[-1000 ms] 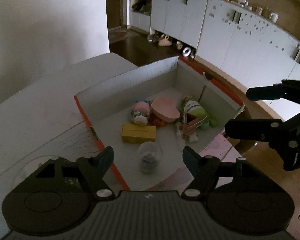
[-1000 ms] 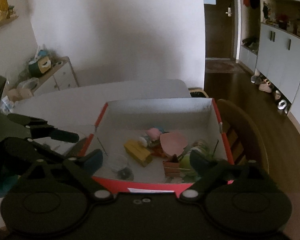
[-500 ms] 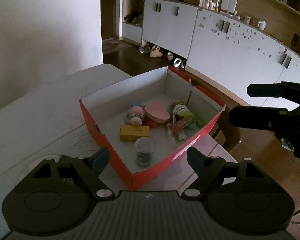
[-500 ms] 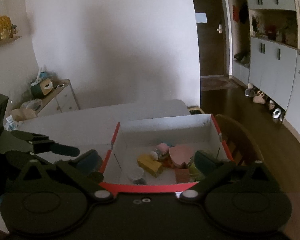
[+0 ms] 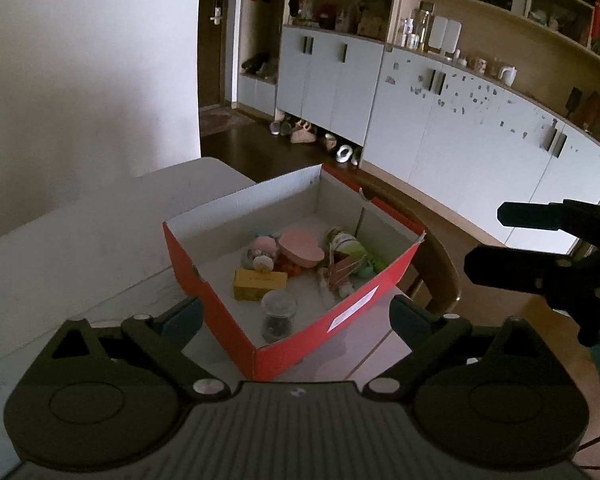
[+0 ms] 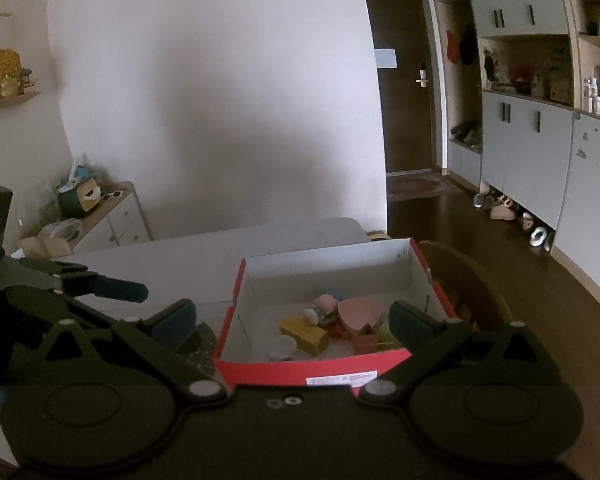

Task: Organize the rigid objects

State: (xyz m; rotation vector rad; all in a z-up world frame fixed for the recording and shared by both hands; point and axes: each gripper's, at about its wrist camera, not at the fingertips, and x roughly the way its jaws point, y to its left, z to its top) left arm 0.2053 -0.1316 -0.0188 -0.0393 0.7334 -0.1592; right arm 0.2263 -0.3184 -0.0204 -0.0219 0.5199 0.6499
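My left gripper [image 5: 294, 314] has just been opening and stands wide with nothing between its pads; my right gripper [image 6: 294, 322] is spread wide and empty too. Both hang short of the red box [image 5: 220, 312], which sits low and centre in each view.

The worst risk, as I judge it, is the box itself. It sits at the right-hand edge of the white desk [image 5: 60, 240], its near corner towards me and a wooden chair [image 5: 440, 256] just beyond its far side. It is thin cardboard, red outside and white within, so a nudge from a finger on its wall could slide it off the edge or crease the wall.

Inside, the things are crowded. The small jar [image 5: 278, 314], clear and round, stands nearest the front wall; glass or plastic I cannot tell, but a round smooth side could slip from flat pads or tip. The yellow carton [image 5: 260, 285] is flat-sided and should grip well. The pink heart-shaped dish [image 5: 302, 245] looks hard and smooth, resting against small soft-looking figures [image 5: 262, 252]. On the right, a green-lidded jar [image 5: 346, 244] and a pink holder with thin sticks [image 5: 340, 272] lie tangled; reaching there could snag the sticks.
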